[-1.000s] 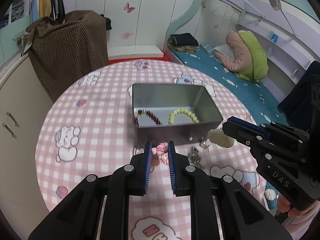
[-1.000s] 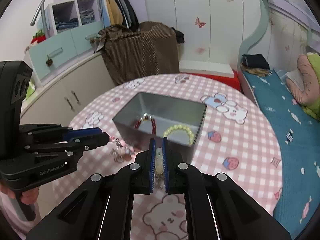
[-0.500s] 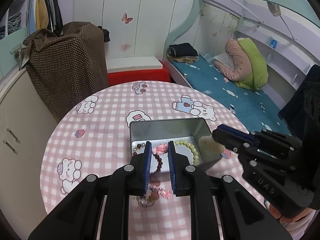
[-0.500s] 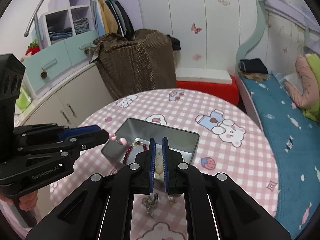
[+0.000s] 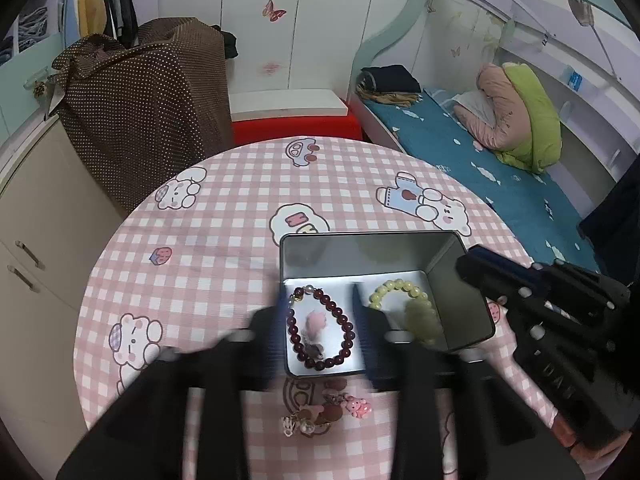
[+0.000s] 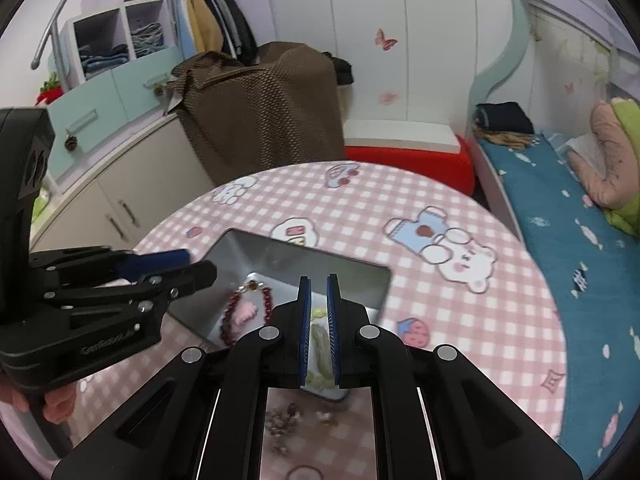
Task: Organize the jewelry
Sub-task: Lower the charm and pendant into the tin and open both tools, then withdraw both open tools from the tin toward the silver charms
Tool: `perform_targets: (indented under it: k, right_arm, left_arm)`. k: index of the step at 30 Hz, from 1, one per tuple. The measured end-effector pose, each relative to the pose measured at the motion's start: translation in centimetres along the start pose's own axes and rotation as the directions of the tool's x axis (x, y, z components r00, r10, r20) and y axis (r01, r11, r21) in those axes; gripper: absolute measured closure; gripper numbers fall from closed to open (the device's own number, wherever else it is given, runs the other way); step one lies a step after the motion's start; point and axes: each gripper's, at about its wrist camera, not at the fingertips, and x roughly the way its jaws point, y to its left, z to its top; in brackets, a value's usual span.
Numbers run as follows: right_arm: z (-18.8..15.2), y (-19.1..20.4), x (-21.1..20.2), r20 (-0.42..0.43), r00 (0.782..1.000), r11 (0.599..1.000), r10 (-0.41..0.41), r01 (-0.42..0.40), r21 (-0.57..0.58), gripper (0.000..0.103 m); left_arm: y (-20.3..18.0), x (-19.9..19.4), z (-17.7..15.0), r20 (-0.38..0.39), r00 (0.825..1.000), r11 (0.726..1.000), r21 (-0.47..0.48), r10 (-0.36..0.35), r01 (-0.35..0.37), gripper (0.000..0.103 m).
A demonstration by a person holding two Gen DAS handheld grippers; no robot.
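Observation:
The open metal tin (image 5: 372, 240) stands on the pink checked tablecloth (image 5: 224, 240). Inside lie a dark red bead bracelet (image 5: 344, 320) and a yellow-green bead bracelet (image 5: 396, 286). My left gripper (image 5: 319, 296), blurred, hangs over the tin with its jaws opening. The pink charm (image 5: 316, 326) sits free inside the red bracelet's ring. My right gripper (image 6: 319, 320) is over the tin's right half, its jaws just parting. The pale green pendant (image 5: 424, 320) is blurred in the tin, clear of the right gripper's fingertips (image 5: 476, 258). It shows through the narrow gap as the pendant (image 6: 320, 348).
A small pile of loose charms (image 5: 324, 412) lies on the cloth just in front of the tin, seen blurred as the charms (image 6: 286, 416). A brown dotted cover (image 5: 144, 108) and cabinets stand behind on the left, a bed (image 5: 480, 168) on the right.
Both grippers moved forward from the loose charms to above the tin. The left jaws spread and the pink charm dropped into the tin. The pale pendant left the right gripper's tips.

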Motion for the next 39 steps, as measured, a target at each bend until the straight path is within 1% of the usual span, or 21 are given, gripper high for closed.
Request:
perform_targets:
  k: [1,2,3,4,5,6,7,10,12,30,39]
  right_arm:
    - [0.1,-0.3,-0.1,-0.001,1.0,1.0,-0.011,0.011,0.005,0.093]
    - [0.1,-0.5,-0.2,-0.004,1.0,1.0,-0.021,0.021,0.013,0.093]
    - [0.1,-0.9,-0.2,-0.008,1.0,0.999,-0.03,0.031,0.024,0.087]
    - [0.0,-1.2,-0.2,-0.012,0.999,0.999,-0.039,0.039,0.035,0.069]
    - [-0.1,-1.5,-0.3,-0.015,0.998,0.997,-0.055,0.056,0.052,0.052]
    - [-0.2,-1.9,-0.4,-0.008,0.997,0.994,-0.075,0.076,0.073,0.028]
    - [-0.3,-2.1,-0.6,0.003,0.996,0.993,-0.086,0.085,0.085,0.028]
    - [-0.5,-2.4,-1.1,0.013,0.996,0.993,-0.083,0.082,0.091,0.028]
    - [-0.6,-2.4,-1.3,0.009,0.996,0.992,-0.093,0.092,0.085,0.028]
    - [-1.0,-2.3,-2.5,0.011,0.995,0.99,-0.104,0.103,0.094,0.028]
    - [-1.6,-1.7,-3.0,0.014,0.993,0.991,-0.114,0.112,0.079,0.028]
  left_arm:
    - [0.1,-0.1,0.0,0.005,1.0,1.0,-0.005,0.005,-0.005,0.058]
    - [0.2,-0.2,0.0,0.007,1.0,1.0,-0.007,0.011,-0.011,0.058]
    - [0.3,-0.3,0.0,0.01,1.0,1.0,-0.01,0.014,-0.014,0.058]
    - [0.3,-0.4,0.0,0.011,1.0,1.0,-0.013,0.014,-0.014,0.056]
    - [0.5,-0.4,0.0,0.01,1.0,1.0,-0.015,0.015,-0.014,0.054]
    - [0.5,-0.4,-0.1,0.007,1.0,1.0,-0.014,0.017,-0.017,0.053]
    - [0.5,-0.4,-0.2,0.004,1.0,1.0,-0.013,0.019,-0.019,0.053]
    - [0.5,-0.3,-0.4,-0.007,1.0,1.0,-0.017,0.018,-0.018,0.053]
    - [0.5,-0.3,-0.5,-0.01,1.0,1.0,-0.021,0.018,-0.018,0.053]
    - [0.1,-0.9,-1.0,-0.011,1.0,1.0,-0.015,0.014,-0.014,0.052]
    - [0.2,-1.5,-1.7,-0.013,1.0,0.999,-0.019,0.027,-0.027,0.051]
